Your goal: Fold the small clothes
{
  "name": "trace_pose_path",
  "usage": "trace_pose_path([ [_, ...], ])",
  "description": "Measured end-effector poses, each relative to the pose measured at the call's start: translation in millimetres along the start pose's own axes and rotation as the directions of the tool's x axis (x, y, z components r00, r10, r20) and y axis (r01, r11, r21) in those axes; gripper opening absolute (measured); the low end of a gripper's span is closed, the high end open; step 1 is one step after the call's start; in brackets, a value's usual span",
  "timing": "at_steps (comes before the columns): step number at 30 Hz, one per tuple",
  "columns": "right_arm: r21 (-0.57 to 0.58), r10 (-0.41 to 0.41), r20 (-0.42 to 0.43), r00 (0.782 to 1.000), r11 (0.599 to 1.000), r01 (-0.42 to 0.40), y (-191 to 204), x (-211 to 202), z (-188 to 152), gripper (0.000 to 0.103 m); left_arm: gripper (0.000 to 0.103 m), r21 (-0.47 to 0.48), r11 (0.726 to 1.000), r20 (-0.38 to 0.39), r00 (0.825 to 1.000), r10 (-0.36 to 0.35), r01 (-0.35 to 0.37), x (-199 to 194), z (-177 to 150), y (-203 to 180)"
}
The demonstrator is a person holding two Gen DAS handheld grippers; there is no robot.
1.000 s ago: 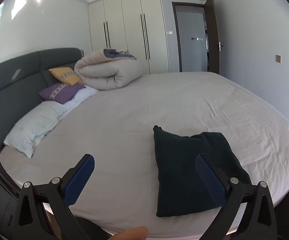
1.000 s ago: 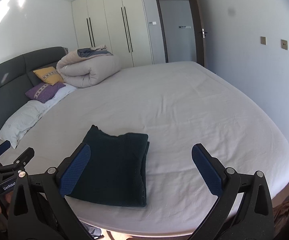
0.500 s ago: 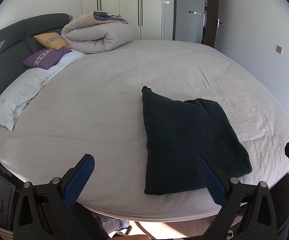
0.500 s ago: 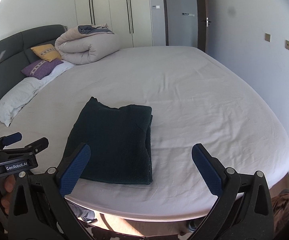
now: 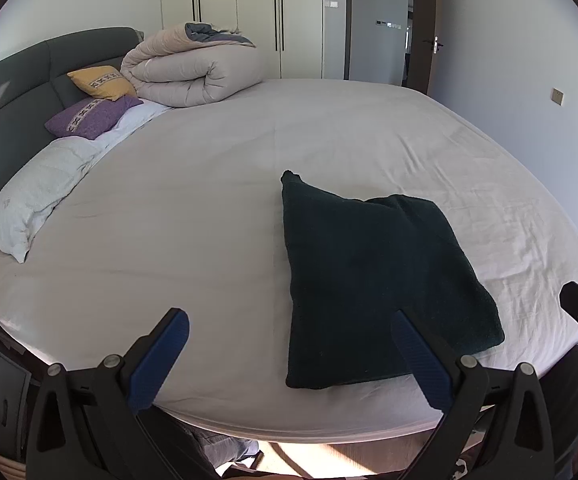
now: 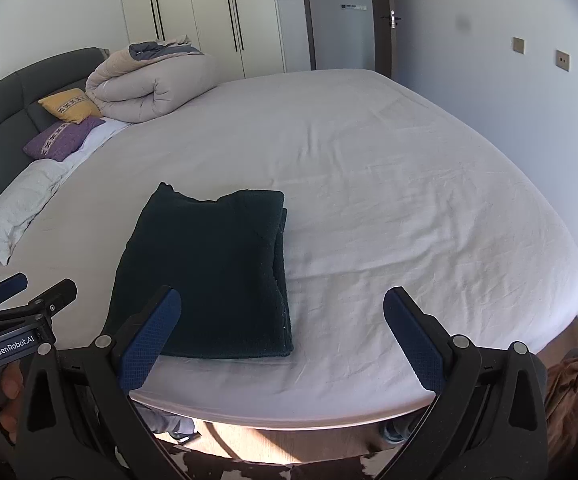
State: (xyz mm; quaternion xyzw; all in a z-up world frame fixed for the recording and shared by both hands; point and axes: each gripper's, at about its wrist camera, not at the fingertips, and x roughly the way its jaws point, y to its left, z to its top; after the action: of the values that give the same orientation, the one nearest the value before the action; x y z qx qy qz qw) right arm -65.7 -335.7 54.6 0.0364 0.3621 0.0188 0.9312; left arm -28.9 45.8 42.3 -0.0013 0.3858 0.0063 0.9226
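A dark green garment (image 5: pixel 377 276) lies folded into a neat rectangle near the front edge of the bed (image 5: pixel 209 208); it also shows in the right wrist view (image 6: pixel 213 276). My left gripper (image 5: pixel 289 356) is open and empty, held above the bed's front edge, just left of the garment. My right gripper (image 6: pixel 281 336) is open and empty, held above the front edge at the garment's right side. The left gripper also shows at the left of the right wrist view (image 6: pixel 29 292).
A rolled duvet (image 5: pixel 193 68), yellow cushion (image 5: pixel 101 82), purple cushion (image 5: pixel 93 116) and white pillow (image 5: pixel 37 196) lie at the dark headboard (image 5: pixel 9 92). Wardrobe doors (image 5: pixel 257 16) and an open doorway stand behind. Wall on the right.
Both grippers stay open and empty. The views tilted down over the bed, then lifted slightly; the folded garment has not moved.
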Motion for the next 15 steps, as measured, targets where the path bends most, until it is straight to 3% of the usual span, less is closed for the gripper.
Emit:
trace_pose_path([
  [15,-0.004,0.002,-0.011,1.0,1.0,-0.002,5.6,5.5,-0.7,0.103,0.103,-0.006,1.0,0.003,1.0,0.002,-0.001,-2.2,-1.2,-2.2],
])
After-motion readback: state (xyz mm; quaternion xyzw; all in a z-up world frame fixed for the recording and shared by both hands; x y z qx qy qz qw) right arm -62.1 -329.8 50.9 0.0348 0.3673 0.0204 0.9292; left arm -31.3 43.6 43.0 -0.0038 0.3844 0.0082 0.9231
